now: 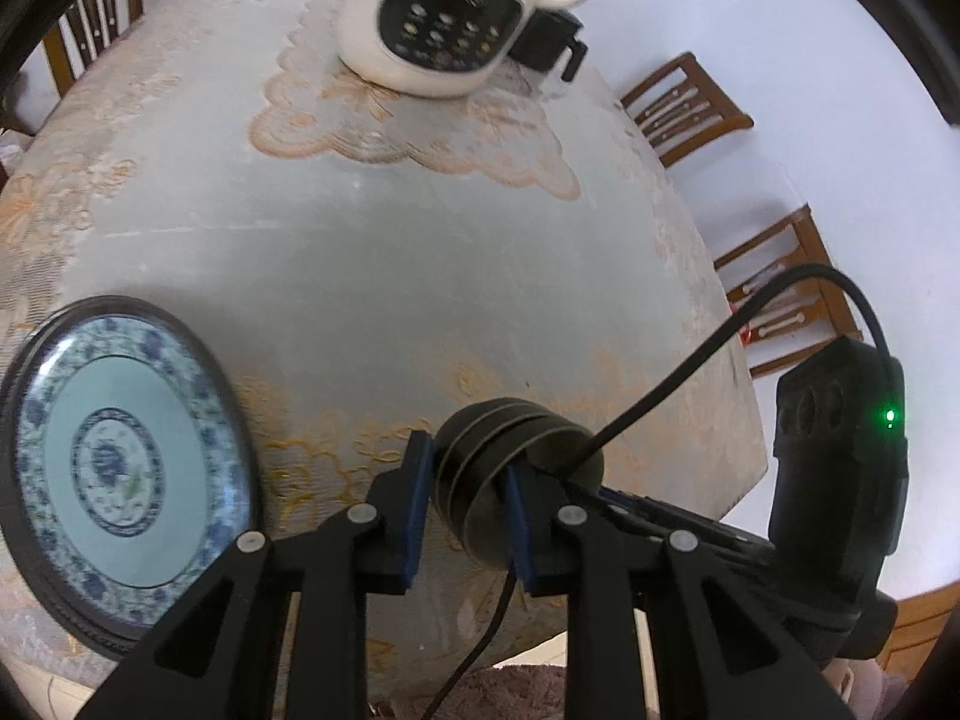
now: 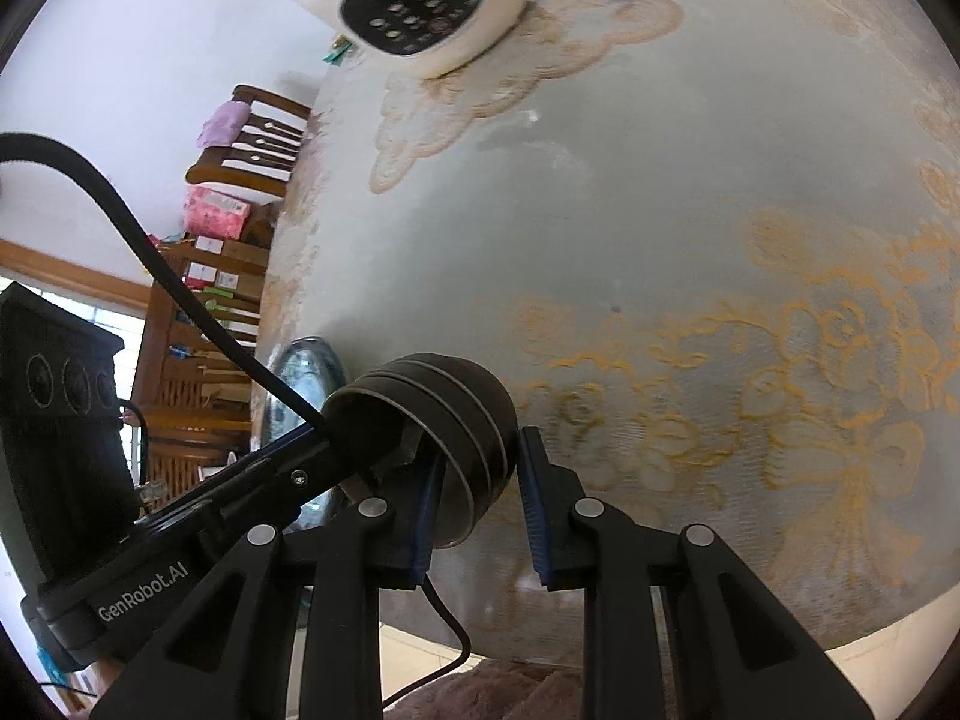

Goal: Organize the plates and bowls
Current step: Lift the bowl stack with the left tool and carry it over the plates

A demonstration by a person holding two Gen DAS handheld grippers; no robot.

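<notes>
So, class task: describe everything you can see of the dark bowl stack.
The bowl stack is three small dark bowls, nested, with a dull grey-brown finish that may be metal or glazed ceramic. It is tipped on its side above the lace tablecloth. The left gripper has its blue pads on either side of the stack, and the right gripper also has it between its pads. The blue patterned plate lies apart, to the side.

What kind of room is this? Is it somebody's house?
Most likely a home dining room. A big table wears a lace-patterned cloth, wooden chairs stand around it, and a white kitchen appliance with buttons sits on it beside a blue-and-white plate.
</notes>
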